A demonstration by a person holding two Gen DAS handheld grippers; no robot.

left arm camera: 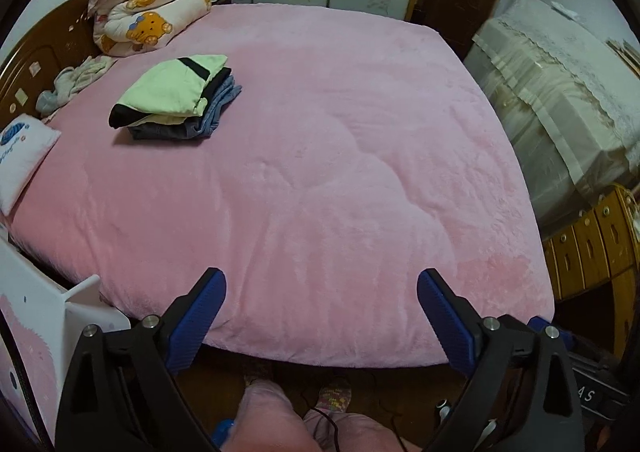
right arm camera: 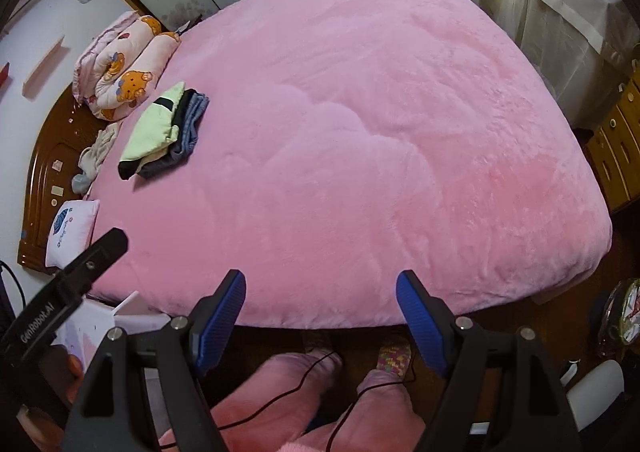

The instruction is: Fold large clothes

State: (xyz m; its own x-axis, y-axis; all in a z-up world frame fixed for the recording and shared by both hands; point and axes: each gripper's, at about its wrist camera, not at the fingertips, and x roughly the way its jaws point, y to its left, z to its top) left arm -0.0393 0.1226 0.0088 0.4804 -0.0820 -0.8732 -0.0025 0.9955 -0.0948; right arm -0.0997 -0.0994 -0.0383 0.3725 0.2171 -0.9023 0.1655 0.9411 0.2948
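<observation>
Both the left gripper and the right gripper hang over the near edge of the bed, fingers spread wide and holding nothing. A stack of folded clothes lies well apart from them, toward the headboard, beside a rolled quilt.

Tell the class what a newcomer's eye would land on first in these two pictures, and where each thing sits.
The fluffy pink plush blanket covering the whole bed fills both views. Toward its far left lies a neat stack of folded clothes with a pale green and black top, and behind that, by the headboard, a rolled pink bear-print quilt. The left gripper and right gripper both hang open and empty at the near edge.
</observation>
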